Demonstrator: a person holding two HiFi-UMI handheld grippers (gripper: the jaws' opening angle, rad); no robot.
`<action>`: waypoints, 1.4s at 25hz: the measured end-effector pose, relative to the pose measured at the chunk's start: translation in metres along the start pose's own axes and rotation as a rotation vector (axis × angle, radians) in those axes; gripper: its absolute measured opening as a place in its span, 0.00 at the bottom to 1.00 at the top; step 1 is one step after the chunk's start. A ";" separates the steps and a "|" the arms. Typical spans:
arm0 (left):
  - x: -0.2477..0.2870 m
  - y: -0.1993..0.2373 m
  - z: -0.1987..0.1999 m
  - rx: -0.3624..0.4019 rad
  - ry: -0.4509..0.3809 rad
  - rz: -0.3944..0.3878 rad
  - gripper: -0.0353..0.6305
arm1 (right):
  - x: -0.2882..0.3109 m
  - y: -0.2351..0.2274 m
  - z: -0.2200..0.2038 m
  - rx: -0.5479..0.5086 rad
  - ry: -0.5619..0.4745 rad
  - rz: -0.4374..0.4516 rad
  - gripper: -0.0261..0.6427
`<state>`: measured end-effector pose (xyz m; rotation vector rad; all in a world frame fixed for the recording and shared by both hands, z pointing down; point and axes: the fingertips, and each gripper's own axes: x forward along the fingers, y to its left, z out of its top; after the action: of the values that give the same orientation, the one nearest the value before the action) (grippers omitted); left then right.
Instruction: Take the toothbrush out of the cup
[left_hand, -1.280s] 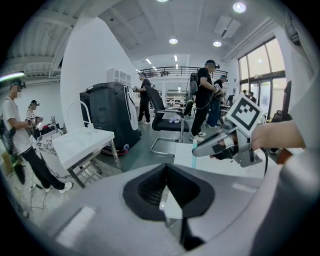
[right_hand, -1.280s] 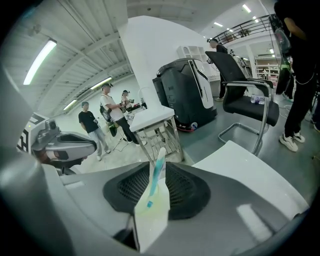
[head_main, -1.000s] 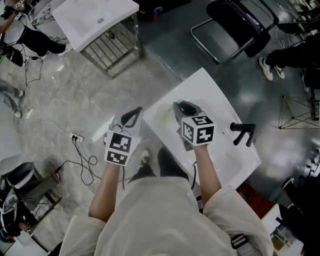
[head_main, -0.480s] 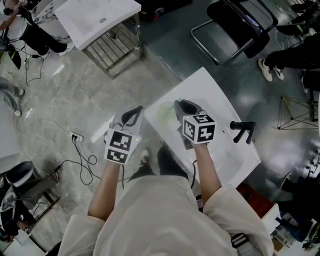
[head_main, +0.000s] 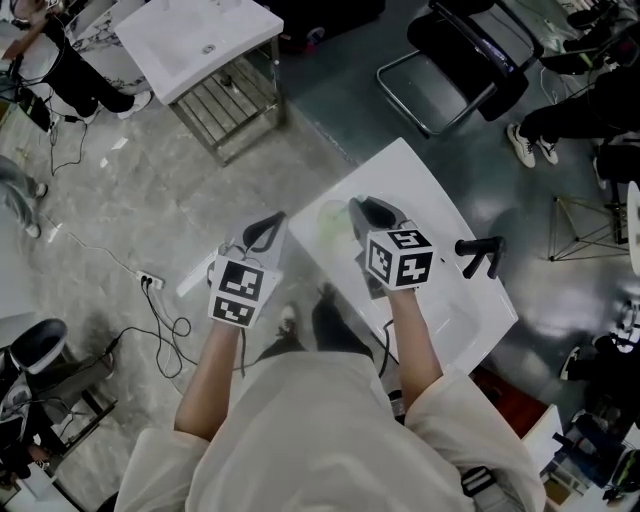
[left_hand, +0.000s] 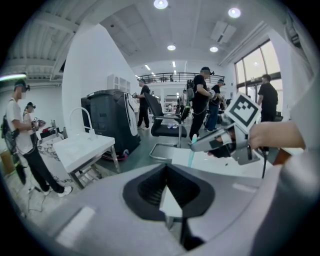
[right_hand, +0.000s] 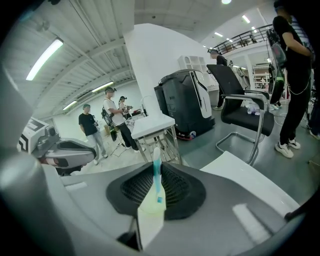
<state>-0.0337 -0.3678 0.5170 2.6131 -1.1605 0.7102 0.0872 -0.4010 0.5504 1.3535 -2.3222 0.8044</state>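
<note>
toothbrush (right_hand: 156, 170): teal handle with a pale tip, upright between the right gripper's fingers. in the left gripper view it hangs below that gripper's tips, over the tabletop.
cup (head_main: 329, 226): pale green, on the left part of the tabletop, just beside the right gripper's tips. the pale green patch directly under the brush in the right gripper view is likely its mouth.
brush vs cup: cannot tell whether the brush's lower end is clear of the rim.
right gripper (head_main: 362, 210): fingers have just been closing and now pinch the toothbrush handle.
left gripper (head_main: 274, 221): at the tabletop's left edge, apart from the cup. fingers together, nothing in them.
tabletop (head_main: 430, 195): white. black faucet (head_main: 480, 257) on its right side, well apart from the cup.
step: judged as the lift-out. the grip is made and the brush is ready to be drawn up out of the cup.
next move: a straight pull along the handle until the lower end clears the rim, then carry it aside. the cup is unheld and looks light, so a slanted pull could drag or tip it.
</note>
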 end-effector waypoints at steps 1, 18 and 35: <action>-0.004 -0.002 0.001 0.001 -0.006 0.000 0.05 | -0.005 0.003 0.002 -0.004 -0.008 -0.003 0.12; -0.073 -0.023 0.021 0.062 -0.124 -0.027 0.05 | -0.097 0.057 0.035 -0.075 -0.201 -0.092 0.12; -0.153 -0.055 0.064 0.191 -0.273 -0.080 0.05 | -0.219 0.126 0.047 -0.189 -0.386 -0.199 0.11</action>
<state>-0.0592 -0.2554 0.3859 2.9729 -1.0955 0.4812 0.0851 -0.2325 0.3566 1.7398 -2.4082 0.2723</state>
